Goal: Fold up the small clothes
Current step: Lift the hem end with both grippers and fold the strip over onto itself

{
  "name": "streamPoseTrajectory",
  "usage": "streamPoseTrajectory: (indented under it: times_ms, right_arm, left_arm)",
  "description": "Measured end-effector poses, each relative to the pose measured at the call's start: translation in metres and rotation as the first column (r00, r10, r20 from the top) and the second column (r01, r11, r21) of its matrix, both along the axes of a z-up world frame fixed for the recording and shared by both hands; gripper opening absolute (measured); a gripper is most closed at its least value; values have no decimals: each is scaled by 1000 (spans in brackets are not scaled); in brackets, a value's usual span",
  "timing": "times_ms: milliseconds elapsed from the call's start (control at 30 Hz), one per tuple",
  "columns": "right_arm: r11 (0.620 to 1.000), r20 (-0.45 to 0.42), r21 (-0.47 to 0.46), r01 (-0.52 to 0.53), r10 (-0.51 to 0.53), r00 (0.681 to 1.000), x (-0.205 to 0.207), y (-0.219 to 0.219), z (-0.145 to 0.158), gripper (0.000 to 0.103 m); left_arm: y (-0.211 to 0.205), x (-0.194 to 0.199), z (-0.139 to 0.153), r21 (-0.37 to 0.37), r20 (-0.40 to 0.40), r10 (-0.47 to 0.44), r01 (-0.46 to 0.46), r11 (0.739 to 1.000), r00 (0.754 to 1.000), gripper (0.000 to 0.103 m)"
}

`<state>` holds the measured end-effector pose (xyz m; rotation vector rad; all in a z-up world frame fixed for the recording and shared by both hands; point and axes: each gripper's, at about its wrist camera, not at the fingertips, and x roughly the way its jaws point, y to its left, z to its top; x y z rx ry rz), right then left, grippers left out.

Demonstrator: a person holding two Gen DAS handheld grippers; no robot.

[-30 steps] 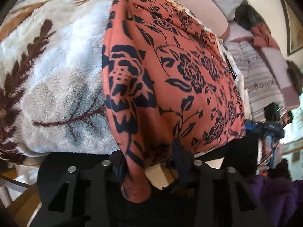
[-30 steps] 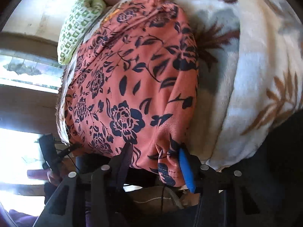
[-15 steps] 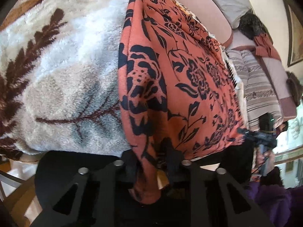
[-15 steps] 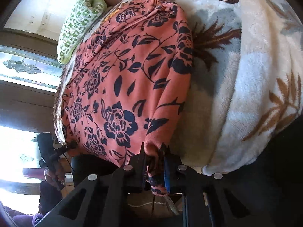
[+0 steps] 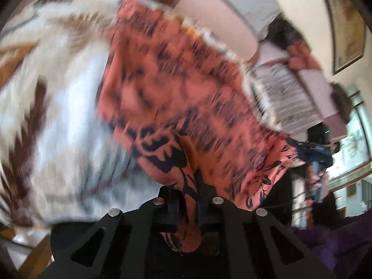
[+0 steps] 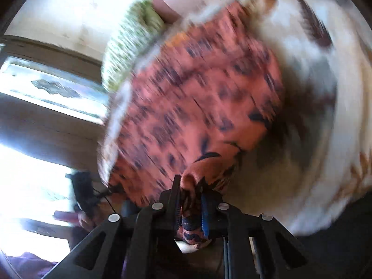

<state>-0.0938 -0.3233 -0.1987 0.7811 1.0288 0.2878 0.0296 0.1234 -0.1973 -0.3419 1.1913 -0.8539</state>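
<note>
Orange floral garment (image 5: 176, 97) lies on fleece blanket (image 5: 60, 121) over bed, near edge. You have left gripper (image 5: 187, 197) and right gripper (image 6: 190, 205) clamped tight on its two near corners. Risks — thin fabric slipping from fingers, uneven pull skewing fold, blanket dragging along.

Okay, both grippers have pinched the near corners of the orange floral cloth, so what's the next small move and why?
Probably carry both corners up and forward toward the far edge. The left gripper and the right gripper are each shut on a near corner of the orange cloth with dark flowers, whose far part lies on the fluffy leaf-patterned blanket.
</note>
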Motion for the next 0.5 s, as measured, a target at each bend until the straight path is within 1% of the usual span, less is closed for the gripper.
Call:
streamPoseTrajectory:
  times_ms: [133,233,267,300,367,433,467,500]
  right_arm:
    - [996,103,47,77,-82,991,36,-29,30,15]
    - [988,156,52,145,-152,976,76,-54,41,15]
    - [984,165,56,170,-177,970,91,-64,42,15]
    - [979,169,67,191,-200,965,106,-74,42,15]
    - [969,175,79,236,-246,953,143,-94,41,15]
    - [951,181,82,297,-307,934,185,-115,38,15]
    - [941,178,97,325,-338,924,204,-124,35,15]
    - [931,153,110,349,-363,919,228,-136,27,15]
  left_arm:
    - [4,51,32,-79,41,69,-65,995,997,10]
    - [2,105,48,-100,58,135,-129,987,989,9]
    - [1,123,49,-104,49,156,-151,983,986,9]
    - [-3,151,50,-109,31,185,-181,977,982,9]
    - [-12,194,52,-103,22,231,-228,968,973,9]
    - [-24,250,48,-93,3,300,-298,950,954,9]
    - [-26,272,46,-93,-19,329,-329,940,944,9]
    - [-32,298,39,-81,-60,362,-366,927,930,10]
